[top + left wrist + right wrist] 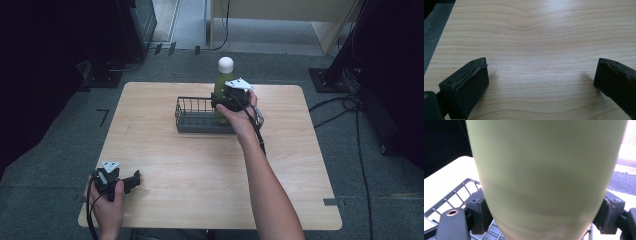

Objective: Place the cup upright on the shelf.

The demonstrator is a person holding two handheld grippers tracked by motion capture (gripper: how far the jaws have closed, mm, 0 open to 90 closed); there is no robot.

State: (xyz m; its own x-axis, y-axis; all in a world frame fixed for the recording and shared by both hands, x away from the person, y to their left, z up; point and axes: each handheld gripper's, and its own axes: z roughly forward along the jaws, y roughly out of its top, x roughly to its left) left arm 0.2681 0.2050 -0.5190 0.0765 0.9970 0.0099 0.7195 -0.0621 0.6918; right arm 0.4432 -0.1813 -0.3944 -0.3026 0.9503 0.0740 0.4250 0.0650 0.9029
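Bottle being set upright into the wire basket

Nearest, well short of the basket (pixel 197 116), the left gripper (pixel 131 181) rests spread and empty on the table (pixel 200 170). At the basket's right end the right gripper (pixel 218 103) pinches the pale green, white-capped bottle (pixel 223 75), upright above the mesh. Next, likely: lower it squarely, then let go.

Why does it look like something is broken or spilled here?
Nothing is spilled. The green bottle stands upright at the wire basket, clamped by the right hand-held gripper. Only the left hand-held gripper pads look a bit frayed.
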